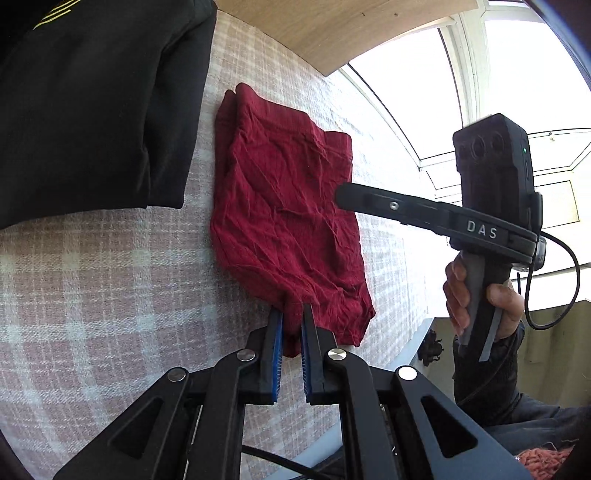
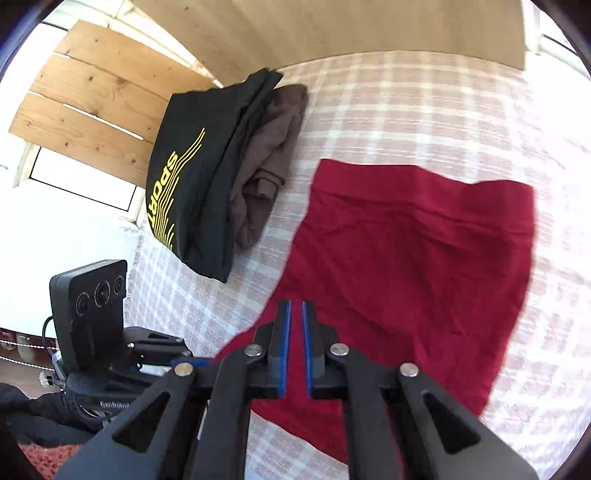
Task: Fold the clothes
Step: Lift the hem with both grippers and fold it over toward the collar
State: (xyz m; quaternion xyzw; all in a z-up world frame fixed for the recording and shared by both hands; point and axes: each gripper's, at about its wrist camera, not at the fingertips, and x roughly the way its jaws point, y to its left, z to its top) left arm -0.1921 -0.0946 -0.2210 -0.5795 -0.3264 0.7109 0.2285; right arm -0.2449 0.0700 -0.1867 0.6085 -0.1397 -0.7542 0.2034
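Observation:
A dark red garment lies folded and wrinkled on the pink checked bedcover. My left gripper is shut on its near edge, with a bunch of red cloth pinched between the blue pads. In the right wrist view the same red garment spreads under my right gripper, which hovers over it. Its jaws stand nearly together with nothing between them. A hand holds the right gripper, its tip over the garment's right side. The left gripper shows at the cloth's lower left corner.
A folded black garment with a yellow SPORT print lies on a brown garment left of the red one. A wooden headboard runs along the far edge of the bedcover. Bright windows lie beyond.

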